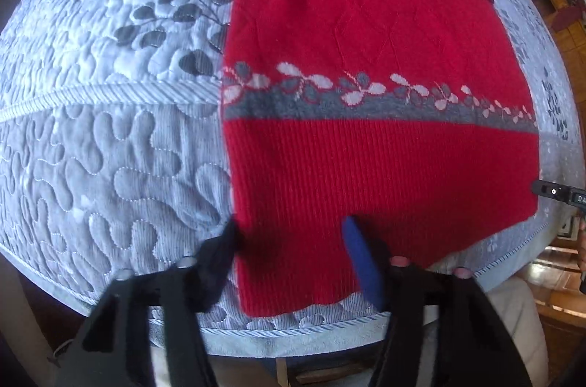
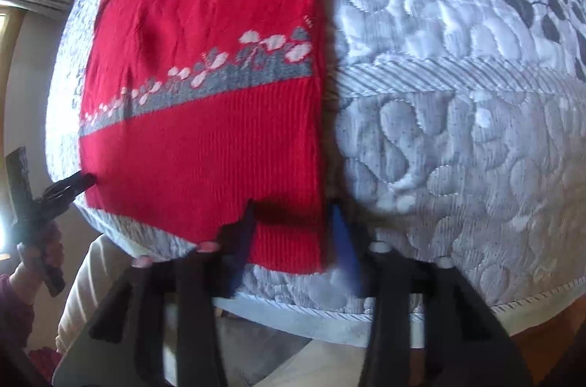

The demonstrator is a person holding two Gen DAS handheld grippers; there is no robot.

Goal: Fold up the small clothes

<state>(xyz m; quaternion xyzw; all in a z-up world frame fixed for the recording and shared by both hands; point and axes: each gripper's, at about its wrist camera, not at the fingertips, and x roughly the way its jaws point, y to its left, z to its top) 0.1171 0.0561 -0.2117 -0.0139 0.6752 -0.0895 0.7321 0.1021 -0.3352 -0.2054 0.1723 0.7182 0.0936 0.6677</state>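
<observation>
— Anything readable on there?

— Hardly. The quilted bedspread (image 1: pixel 110 138) has only a leaf print. My red sweater (image 1: pixel 366 149) lies flat on it, with a grey band of pale flowers (image 1: pixel 366 101) but no label showing. On the other tool at the right edge I make out "DA", cut off.

— And your tongs?

— My left gripper (image 1: pixel 293 240) straddles the sweater's near left corner at the ribbed hem, jaws part-closed, pads not visibly pinching. My right gripper (image 2: pixel 289 218) straddles the near right corner likewise; grip I cannot tell.
</observation>
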